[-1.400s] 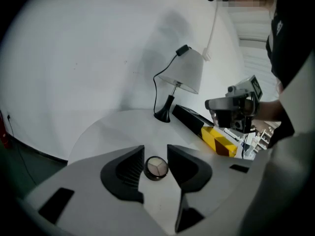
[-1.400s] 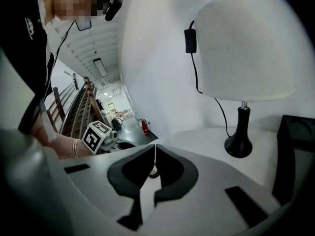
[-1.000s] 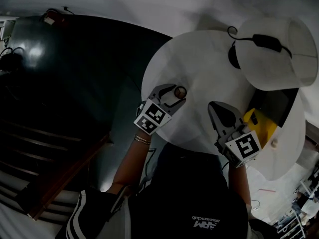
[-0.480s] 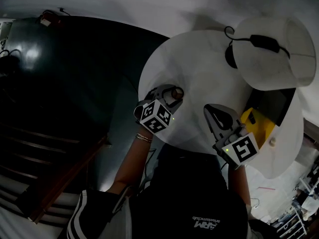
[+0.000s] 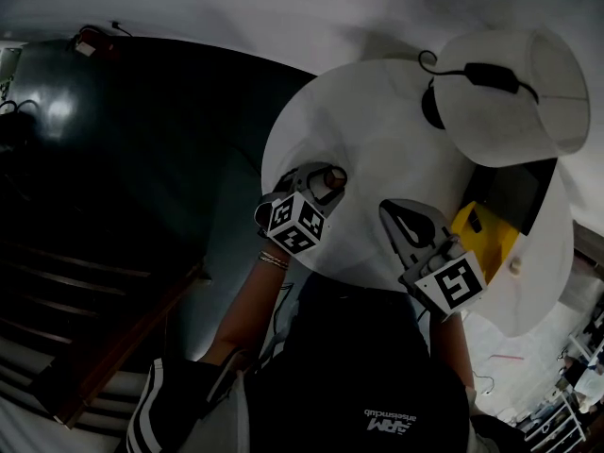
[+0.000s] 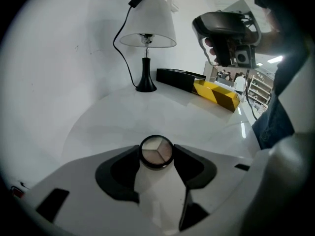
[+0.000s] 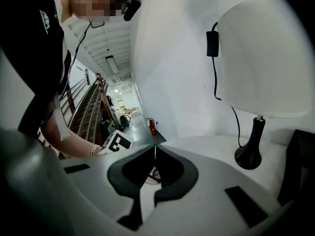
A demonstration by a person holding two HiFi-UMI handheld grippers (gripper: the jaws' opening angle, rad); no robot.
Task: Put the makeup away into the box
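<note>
Black-rimmed, the eyeshadow compact (image 6: pixel 156 151) was pinched in the left gripper (image 6: pixel 156 155) over the desk (image 6: pixel 123 117), well apart from the black box (image 6: pixel 179 78) near the lamp (image 6: pixel 146 38); with the right gripper (image 7: pixel 155 150) closed on nothing, a level carry and low release seemed wisest.

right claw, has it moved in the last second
No. The right claw keeps the same gap to the lamp base as before; only the whole view has shifted slightly.
</note>
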